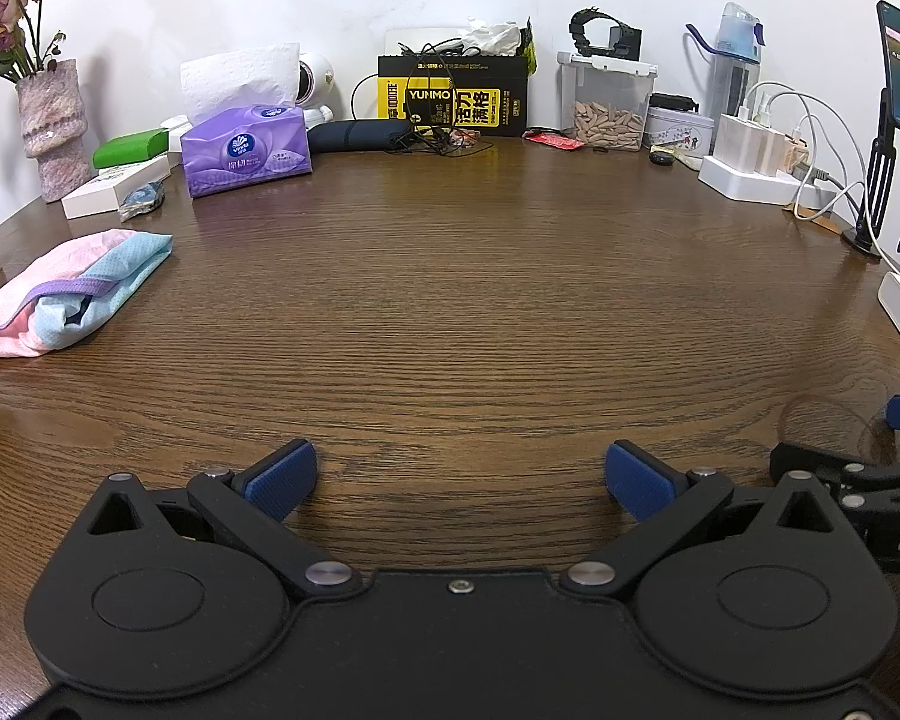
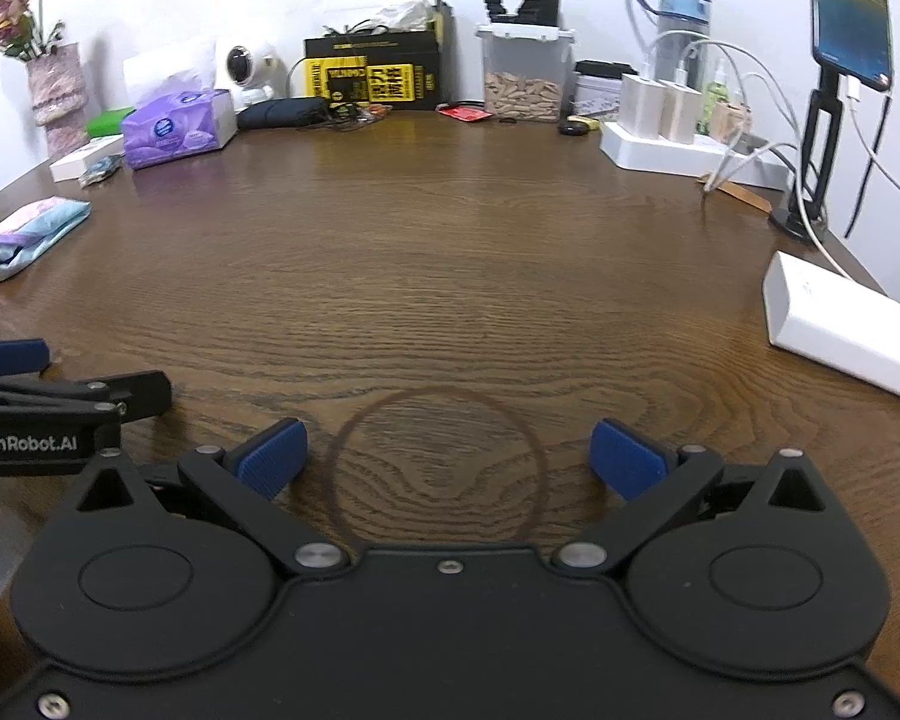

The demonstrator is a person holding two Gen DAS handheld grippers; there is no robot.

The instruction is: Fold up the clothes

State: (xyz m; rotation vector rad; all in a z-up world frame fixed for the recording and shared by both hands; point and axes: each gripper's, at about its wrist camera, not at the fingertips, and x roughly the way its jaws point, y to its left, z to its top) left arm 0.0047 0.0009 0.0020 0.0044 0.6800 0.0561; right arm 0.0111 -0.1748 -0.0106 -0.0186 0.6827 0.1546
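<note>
A folded garment [image 1: 72, 291] in pink and light blue mesh with a purple band lies at the left side of the brown wooden table [image 1: 450, 276]. The right wrist view shows the same garment [image 2: 27, 231] at its far left. My left gripper [image 1: 461, 483] hovers low over the table's near part, open, with nothing between its blue pads. My right gripper [image 2: 447, 459] is open too, above a dark ring mark in the wood. Each gripper's side shows at the edge of the other's view. Neither touches the garment.
Along the back wall stand a vase of dried flowers [image 1: 51, 126], a purple tissue box [image 1: 246, 150], a black and yellow box [image 1: 453, 96], a clear container [image 1: 606, 102], a water bottle [image 1: 735, 60] and chargers on a power strip [image 1: 756, 174]. A phone on a stand [image 2: 849, 18] and a white box [image 2: 846, 324] are at the right.
</note>
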